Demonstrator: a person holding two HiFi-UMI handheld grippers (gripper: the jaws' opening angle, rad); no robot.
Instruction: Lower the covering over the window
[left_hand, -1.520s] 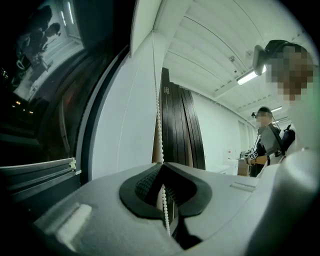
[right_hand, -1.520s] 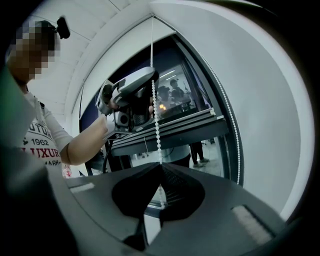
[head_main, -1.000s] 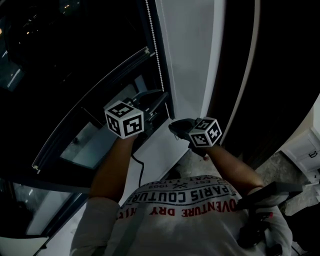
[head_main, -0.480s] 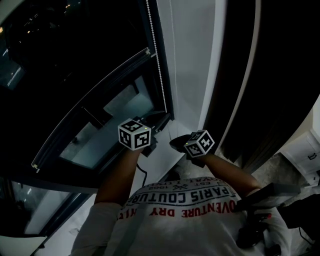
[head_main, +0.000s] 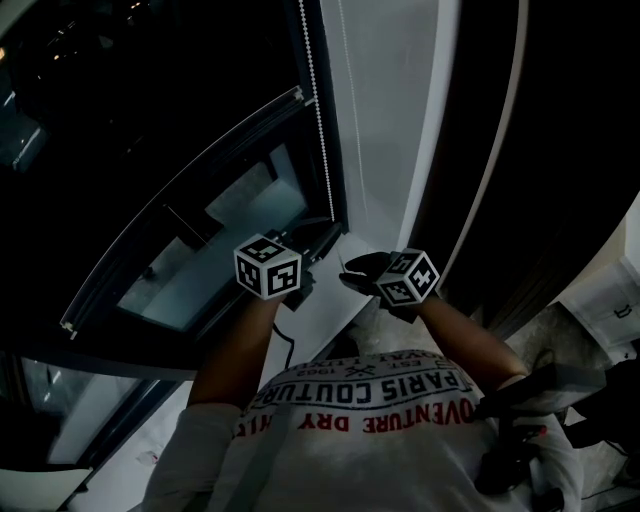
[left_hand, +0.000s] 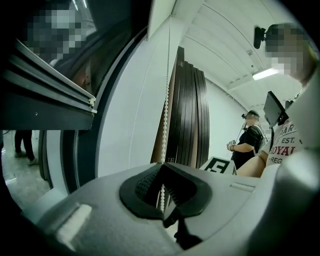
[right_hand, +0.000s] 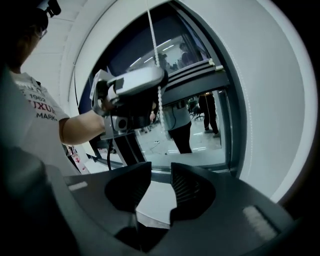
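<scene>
A white bead chain hangs along the dark window frame, next to a white wall strip. My left gripper is shut on this chain, which runs down between its pads. The blind's bottom bar crosses the dark glass at a slant, and shows at the left as a bar. My right gripper hovers just right of the left one over the sill; its jaws are opening and nothing is between them. In the right gripper view the left gripper holds the chain.
A white sill runs under the window. Dark folded panels stand by the wall, and a person stands in the room behind. People show in or through the glass. A white cabinet is at the right.
My left gripper has come down and to the right along the chain, closer to the sill. The right gripper has shifted only slightly.
</scene>
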